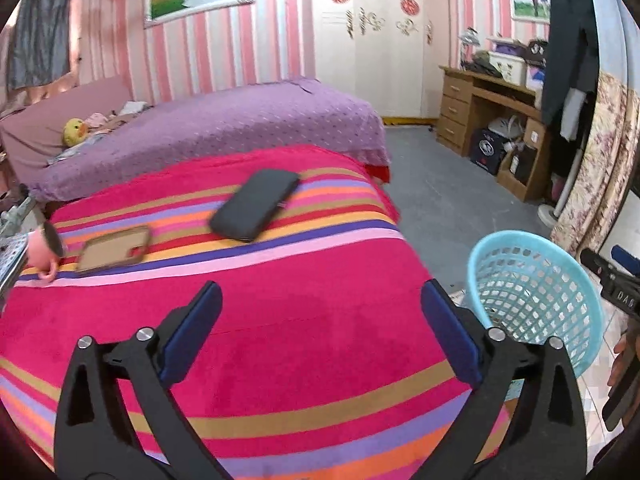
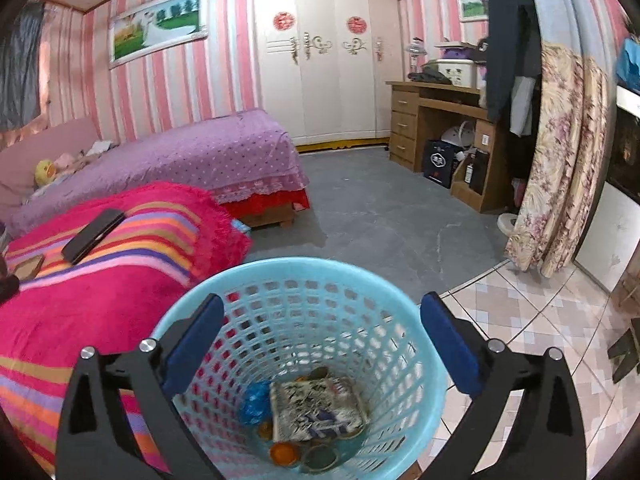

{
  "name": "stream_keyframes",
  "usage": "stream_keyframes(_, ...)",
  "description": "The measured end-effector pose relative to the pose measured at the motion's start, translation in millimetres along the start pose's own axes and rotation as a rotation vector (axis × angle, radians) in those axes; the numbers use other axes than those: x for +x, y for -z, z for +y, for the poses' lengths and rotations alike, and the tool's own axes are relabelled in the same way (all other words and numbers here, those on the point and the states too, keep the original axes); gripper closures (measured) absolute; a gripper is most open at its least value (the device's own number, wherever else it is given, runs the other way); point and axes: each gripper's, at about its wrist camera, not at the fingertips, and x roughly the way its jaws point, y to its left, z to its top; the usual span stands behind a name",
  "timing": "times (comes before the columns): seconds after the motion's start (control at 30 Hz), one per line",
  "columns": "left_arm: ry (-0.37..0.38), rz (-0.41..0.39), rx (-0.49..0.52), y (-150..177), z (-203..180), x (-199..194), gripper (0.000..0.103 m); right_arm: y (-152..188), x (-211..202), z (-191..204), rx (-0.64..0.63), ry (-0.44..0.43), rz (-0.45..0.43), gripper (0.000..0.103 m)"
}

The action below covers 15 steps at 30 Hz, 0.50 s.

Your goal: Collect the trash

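A light blue mesh basket (image 2: 304,266) stands on the floor beside the striped pink blanket (image 1: 280,360). In its bottom lie a printed packet (image 2: 316,408), a crumpled blue wrapper (image 2: 256,402), an orange cap (image 2: 284,453) and some round lids. My right gripper (image 2: 322,304) hangs open over the basket's mouth with nothing between its fingers. My left gripper (image 1: 322,292) is open above the blanket, also empty, with the basket (image 1: 536,300) to its right. A black phone (image 1: 256,204) and a brown phone case (image 1: 114,249) lie further back on the blanket.
A person's hand (image 1: 44,252) rests at the blanket's left edge. Behind is a purple bed (image 1: 224,128) with a yellow plush toy (image 1: 74,131). A wooden desk (image 2: 440,120), white wardrobe (image 2: 324,60) and floral curtain (image 2: 560,160) border the grey floor (image 2: 380,208).
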Motion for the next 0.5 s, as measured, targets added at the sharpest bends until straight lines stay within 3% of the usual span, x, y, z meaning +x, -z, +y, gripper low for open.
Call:
stream_keyframes(0.23, -0.057, -0.066, -0.022, 18, 56, -56, 0.006, 1, -57, 52, -0.106, -0.054, -0.069, 0.005)
stream_keyframes(0.5, -0.112, -0.145, -0.046, 48, 102, -118, 0.006, 27, -115, 80, -0.024, -0.223, -0.126, 0.005)
